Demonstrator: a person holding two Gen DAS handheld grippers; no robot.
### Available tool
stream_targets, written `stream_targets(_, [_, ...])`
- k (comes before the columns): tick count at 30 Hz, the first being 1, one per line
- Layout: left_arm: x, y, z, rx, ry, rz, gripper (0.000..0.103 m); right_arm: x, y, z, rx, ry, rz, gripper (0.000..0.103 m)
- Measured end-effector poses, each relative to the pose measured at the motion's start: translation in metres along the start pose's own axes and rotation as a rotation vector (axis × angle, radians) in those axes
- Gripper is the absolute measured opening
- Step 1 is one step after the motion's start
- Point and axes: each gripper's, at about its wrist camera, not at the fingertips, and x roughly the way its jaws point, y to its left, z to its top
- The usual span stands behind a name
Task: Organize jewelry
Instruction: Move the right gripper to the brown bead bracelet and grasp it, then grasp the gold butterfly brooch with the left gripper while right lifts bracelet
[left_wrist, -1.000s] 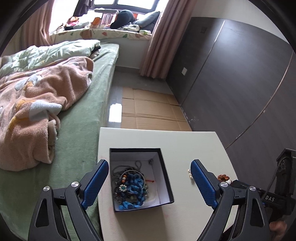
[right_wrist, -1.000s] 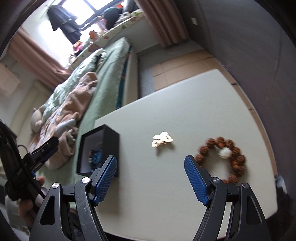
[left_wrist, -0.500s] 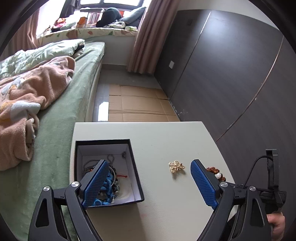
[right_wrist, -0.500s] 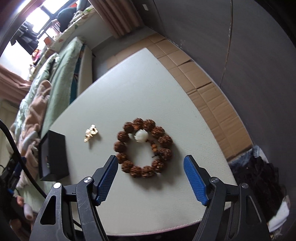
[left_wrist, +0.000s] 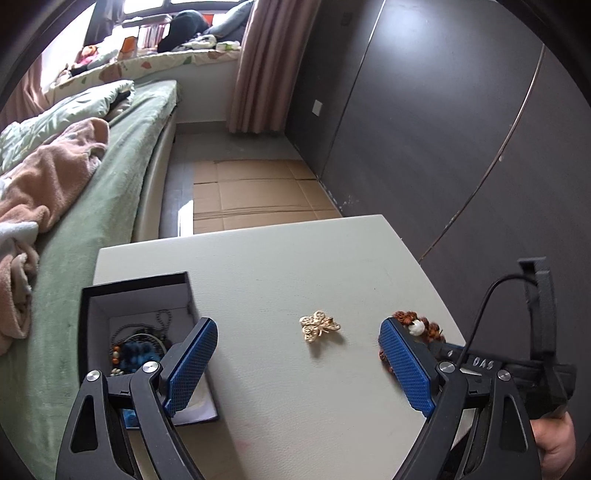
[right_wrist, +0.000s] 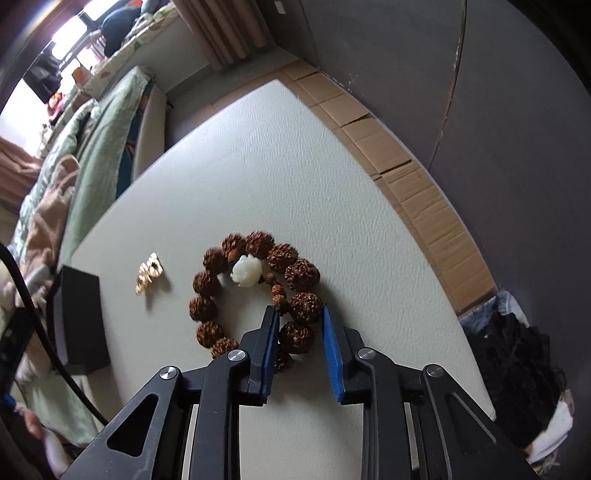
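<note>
A brown bead bracelet (right_wrist: 255, 291) with one white bead lies on the pale table (right_wrist: 258, 177). My right gripper (right_wrist: 298, 317) has its blue pads on either side of the bracelet's near beads, narrowed around them. A gold butterfly brooch (left_wrist: 318, 325) lies mid-table; it also shows in the right wrist view (right_wrist: 149, 272). A black open box (left_wrist: 136, 295) with several necklaces and blue beads stands at the table's left. My left gripper (left_wrist: 295, 365) is open and empty above the table, near the brooch. The bracelet (left_wrist: 417, 326) peeks past its right finger.
A bed with green sheet and pink blanket (left_wrist: 55, 177) lies left of the table. Cardboard covers the floor (left_wrist: 251, 192) beyond. A dark wardrobe wall (left_wrist: 443, 129) stands to the right. A bin with dark cloth (right_wrist: 517, 350) sits by the table's right corner.
My right gripper has moved down onto the bracelet and narrowed its fingers around the near beads. My left gripper has swung right, from over the box toward the brooch.
</note>
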Motion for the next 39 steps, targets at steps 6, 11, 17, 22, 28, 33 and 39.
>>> stream_targets(6, [0.027,-0.02,0.004,0.023,0.055,-0.004,0.086,-0.019,-0.007,0.015,0.033,-0.068,0.119,0.02])
stream_targets(11, [0.05,-0.029,0.0,0.012,0.11,0.014,0.084,-0.026,-0.006,0.019,0.042,-0.089,0.177,0.02])
stream_targets(17, [0.077,-0.031,-0.003,-0.036,0.179,0.06,0.069,-0.026,-0.013,0.025,0.073,-0.09,0.183,0.02])
stream_targets(22, [0.092,-0.036,-0.005,-0.046,0.19,0.158,0.069,-0.025,-0.016,0.027,0.087,-0.081,0.182,0.021])
stream_targets(28, [0.108,-0.043,-0.014,-0.021,0.207,0.243,0.058,-0.023,-0.013,0.026,0.078,-0.074,0.164,0.021])
stream_targets(33, [0.102,-0.048,-0.016,0.022,0.173,0.262,0.042,-0.013,-0.011,0.025,0.075,-0.04,0.143,0.021])
stream_targets(39, [0.098,-0.044,-0.019,0.017,0.177,0.208,0.041,0.006,-0.007,0.02,0.054,0.047,0.103,0.021])
